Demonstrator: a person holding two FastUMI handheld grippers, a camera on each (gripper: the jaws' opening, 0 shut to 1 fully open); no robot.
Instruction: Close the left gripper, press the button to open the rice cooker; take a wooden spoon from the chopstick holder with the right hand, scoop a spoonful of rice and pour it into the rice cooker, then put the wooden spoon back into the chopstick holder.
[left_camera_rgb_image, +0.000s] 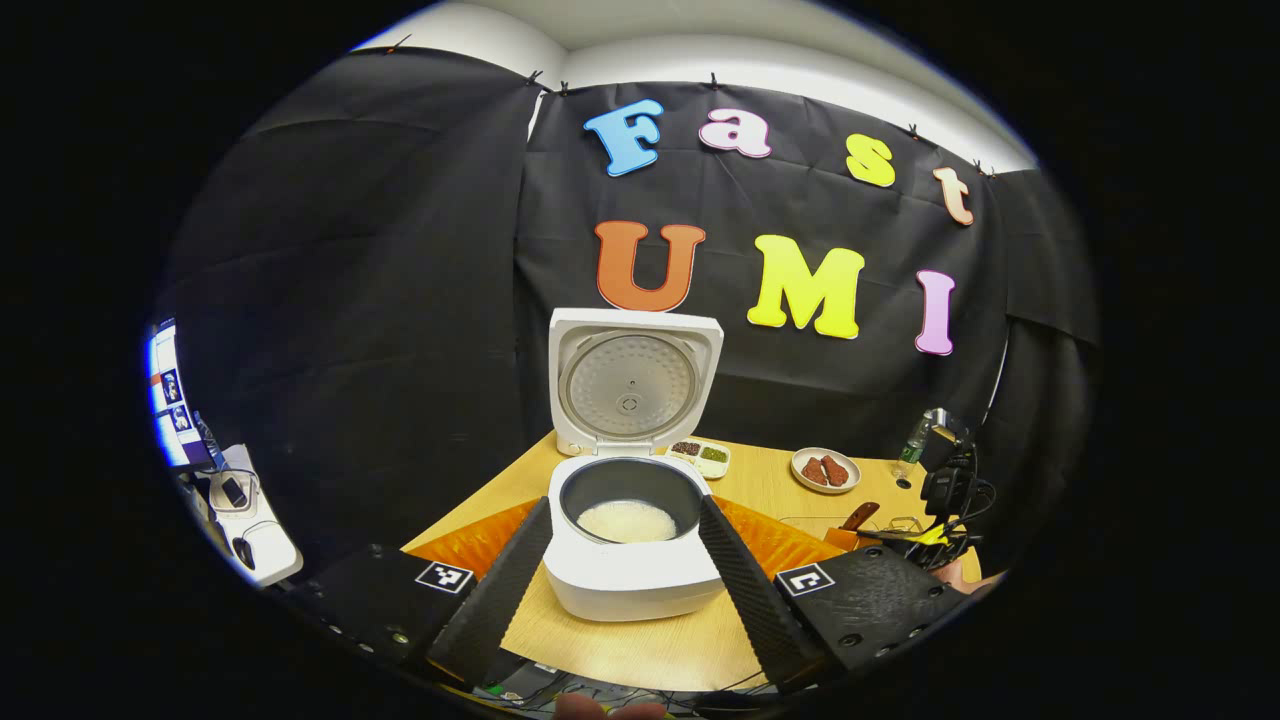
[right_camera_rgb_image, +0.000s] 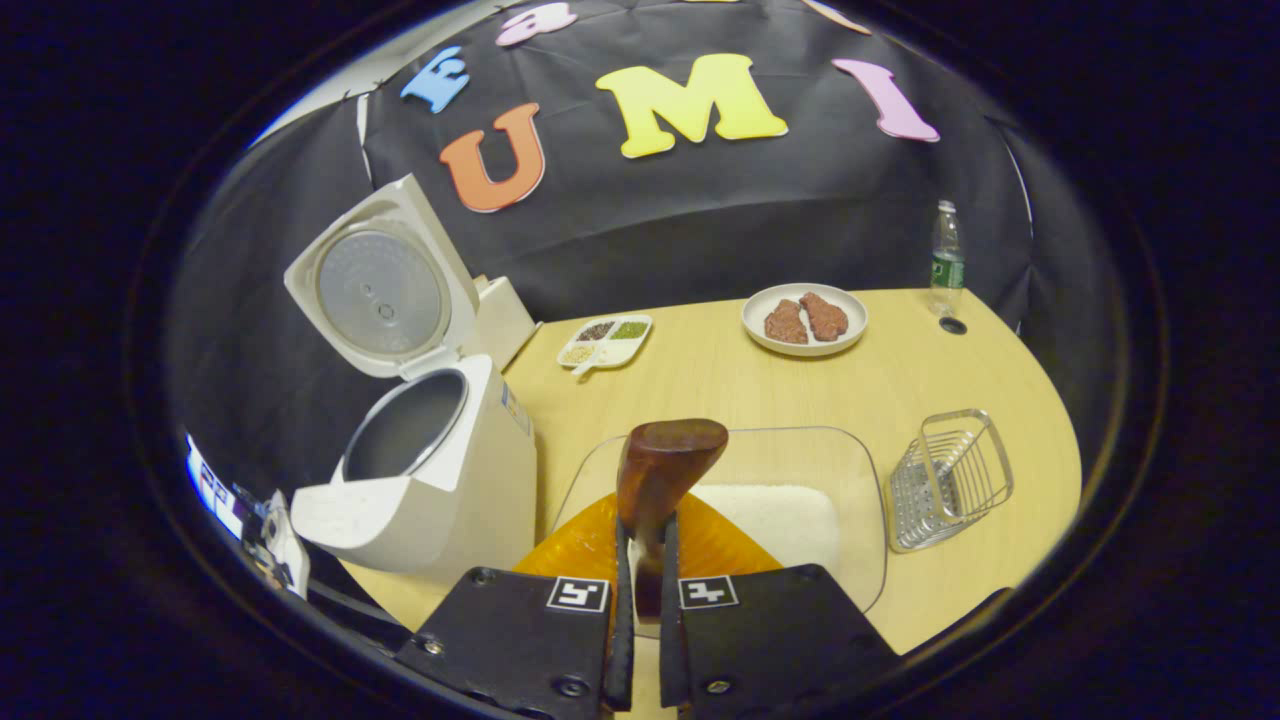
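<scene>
The white rice cooker (left_camera_rgb_image: 632, 580) stands with its lid (left_camera_rgb_image: 630, 385) raised, and a little white rice lies in the dark inner pot (left_camera_rgb_image: 628, 520). My left gripper (left_camera_rgb_image: 622, 505) is open, its fingers spread to either side of the cooker's front. My right gripper (right_camera_rgb_image: 646, 540) is shut on the handle of the wooden spoon (right_camera_rgb_image: 668, 465), whose bowl points up over the glass dish of rice (right_camera_rgb_image: 775, 515). Whether the spoon carries rice I cannot tell. The wire chopstick holder (right_camera_rgb_image: 950, 480) stands to the right of the dish. The cooker (right_camera_rgb_image: 430, 490) is to its left.
An orange mat (right_camera_rgb_image: 600, 545) lies under the dish and cooker. At the back of the wooden table (right_camera_rgb_image: 720, 380) sit a plate with meat (right_camera_rgb_image: 805, 320), a divided dish of grains (right_camera_rgb_image: 605, 340) and a bottle (right_camera_rgb_image: 945, 260). A side desk (left_camera_rgb_image: 250, 520) stands far left.
</scene>
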